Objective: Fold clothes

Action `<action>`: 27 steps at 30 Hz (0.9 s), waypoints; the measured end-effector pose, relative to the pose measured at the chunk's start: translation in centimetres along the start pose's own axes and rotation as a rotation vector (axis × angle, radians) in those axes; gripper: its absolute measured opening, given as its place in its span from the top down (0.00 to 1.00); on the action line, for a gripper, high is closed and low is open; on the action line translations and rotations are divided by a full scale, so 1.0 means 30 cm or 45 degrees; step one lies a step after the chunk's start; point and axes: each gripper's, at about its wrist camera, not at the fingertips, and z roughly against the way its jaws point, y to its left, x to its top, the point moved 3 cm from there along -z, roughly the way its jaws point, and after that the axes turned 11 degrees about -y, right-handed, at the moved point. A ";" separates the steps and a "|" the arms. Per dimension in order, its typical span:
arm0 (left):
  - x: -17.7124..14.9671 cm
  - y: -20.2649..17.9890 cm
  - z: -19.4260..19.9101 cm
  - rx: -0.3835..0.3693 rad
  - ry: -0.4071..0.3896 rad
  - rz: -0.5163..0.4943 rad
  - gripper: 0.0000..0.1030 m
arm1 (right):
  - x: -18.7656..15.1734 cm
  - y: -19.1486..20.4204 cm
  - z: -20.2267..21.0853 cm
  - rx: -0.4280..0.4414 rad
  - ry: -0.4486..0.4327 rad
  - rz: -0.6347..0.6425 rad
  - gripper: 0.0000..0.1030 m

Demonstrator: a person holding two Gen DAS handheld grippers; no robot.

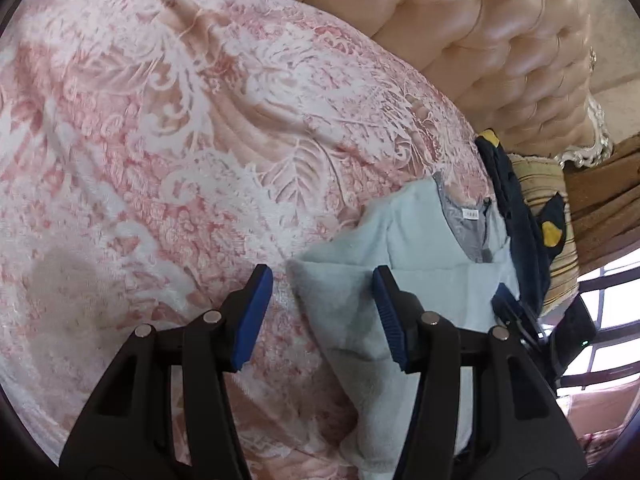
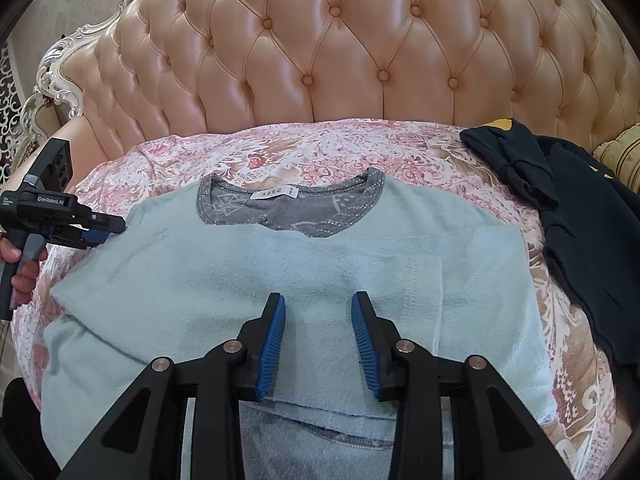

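Fabric of a pale blue sweater (image 2: pixel 320 264) lay spread flat on the pink floral bedspread (image 2: pixel 304 148), its grey patterned neckline (image 2: pixel 288 212) toward twelve o'clock, beneath the tufted peach headboard (image 2: pixel 320 40). The right gripper (image 2: pixel 318 340) hovered over the sweater's lower middle with its jaws moderately apart and nothing between the blue pads (image 2: pixel 274 344); whether they touched the cloth could not be told. At nine o'clock in the right wrist view, the left gripper (image 2: pixel 110 230) reached the sweater's shoulder edge, held by a hand (image 2: pixel 22 268). Its own camera showed the left gripper (image 1: pixel 320 312) spread wide above the sweater's (image 1: pixel 420 248) folded edge and bedspread (image 1: pixel 160 120), gripping nothing. A dark navy garment (image 2: pixel 580 220) with yellow patches lay at three o'clock, just beside the sweater.
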 end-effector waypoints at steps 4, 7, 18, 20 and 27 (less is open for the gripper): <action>0.006 -0.026 0.006 0.030 -0.024 -0.062 0.85 | 0.000 0.002 0.000 -0.004 -0.001 0.004 0.65; 0.009 -0.044 0.020 0.073 -0.068 -0.121 0.92 | 0.000 0.002 0.000 -0.004 -0.002 0.005 0.65; 0.051 -0.199 0.052 0.441 -0.274 -0.479 0.95 | -0.001 0.005 0.003 -0.005 -0.006 0.006 0.64; 0.048 -0.169 0.022 0.434 -0.236 -0.442 0.95 | -0.001 0.007 0.004 -0.006 -0.006 0.006 0.64; 0.040 -0.095 0.109 0.115 -0.336 -0.185 0.85 | 0.000 0.002 0.004 0.002 -0.009 -0.003 0.64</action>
